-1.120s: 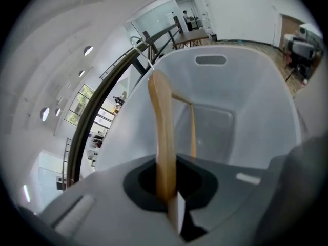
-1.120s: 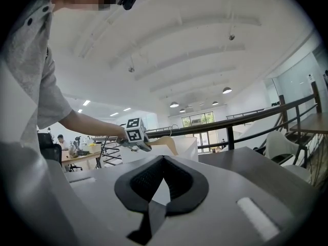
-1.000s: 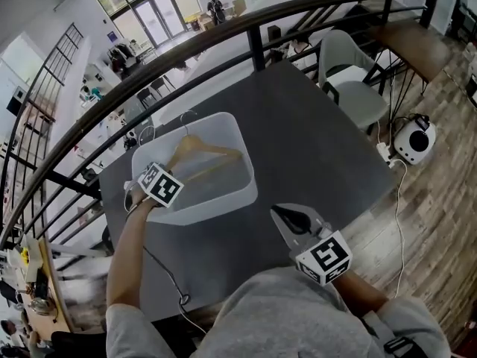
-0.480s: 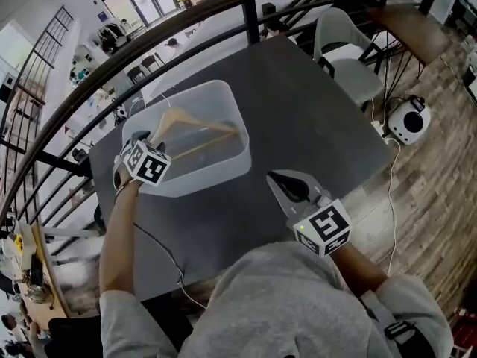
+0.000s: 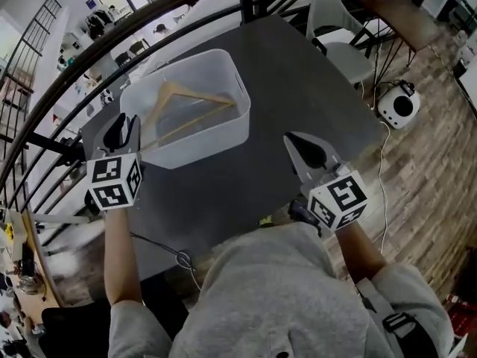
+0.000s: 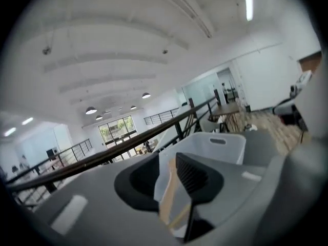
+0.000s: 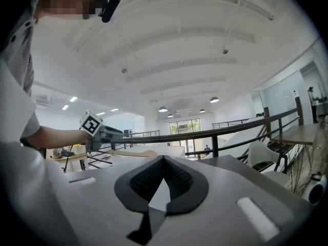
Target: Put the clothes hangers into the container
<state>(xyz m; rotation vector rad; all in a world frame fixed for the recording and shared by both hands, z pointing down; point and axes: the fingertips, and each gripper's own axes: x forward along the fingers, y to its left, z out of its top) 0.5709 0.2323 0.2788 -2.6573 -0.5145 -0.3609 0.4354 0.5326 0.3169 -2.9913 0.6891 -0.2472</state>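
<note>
Head view shows the hanger [image 5: 190, 104] aslant in the tub [image 5: 223, 136], so the empty left gripper [image 5: 123, 127], jaws just closing to half apart, might clip its raised end and tip it out; the right gripper [image 5: 299, 142] is shut, empty.

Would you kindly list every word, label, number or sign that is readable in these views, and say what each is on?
No readable text in any view.
The cube at the head view's left and the cube at its right: black-and-white square markers only, no letters.
The white container and the wooden hanger: no visible label.
</note>
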